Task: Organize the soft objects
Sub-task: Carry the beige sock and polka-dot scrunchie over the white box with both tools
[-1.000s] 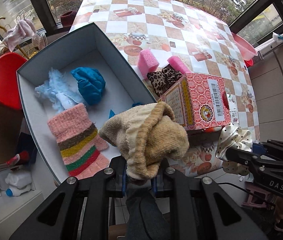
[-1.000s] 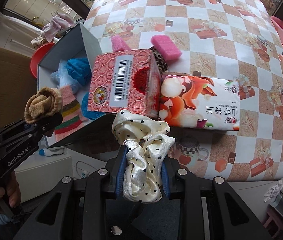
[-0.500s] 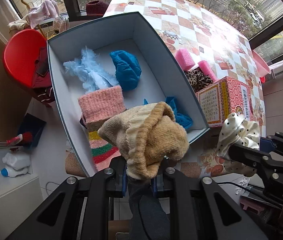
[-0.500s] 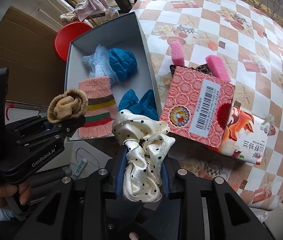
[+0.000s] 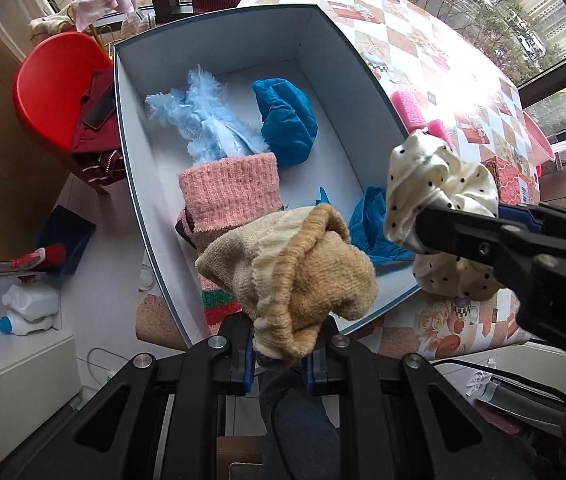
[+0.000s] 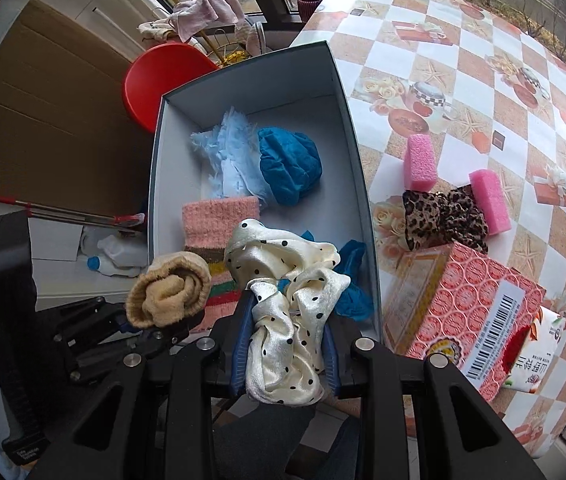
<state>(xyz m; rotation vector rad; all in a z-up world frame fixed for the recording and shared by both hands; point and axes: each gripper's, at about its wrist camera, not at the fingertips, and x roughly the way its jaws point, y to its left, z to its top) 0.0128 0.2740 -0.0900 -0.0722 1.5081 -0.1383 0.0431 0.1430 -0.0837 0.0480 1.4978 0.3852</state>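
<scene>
My left gripper [image 5: 277, 354] is shut on a rolled tan knit sock [image 5: 295, 268], held above the near end of the open grey box [image 5: 323, 40]. My right gripper [image 6: 285, 354] is shut on a cream polka-dot scrunchie [image 6: 287, 308] and hangs over the box's near right corner. In the left wrist view that scrunchie [image 5: 439, 196] and right gripper [image 5: 423, 216] come in from the right. The sock [image 6: 169, 288] and left gripper [image 6: 151, 326] show at the left of the right wrist view. Inside the box lie a pink striped sock [image 5: 229, 196], a pale blue fluffy piece [image 5: 207, 120] and blue cloths [image 5: 285, 120].
On the checkered table [image 6: 463, 60] right of the box lie two pink sponges [image 6: 419, 158], a leopard-print scrunchie [image 6: 443, 216], a red patterned carton [image 6: 463, 304] and a tissue pack [image 6: 539, 352]. A red chair [image 5: 51, 84] and bottles [image 5: 23, 308] stand on the floor to the left.
Both grippers have carried their loads leftward from over the table and carton to above the box. The right gripper has closed in beside the left one. Neither grip changed.
</scene>
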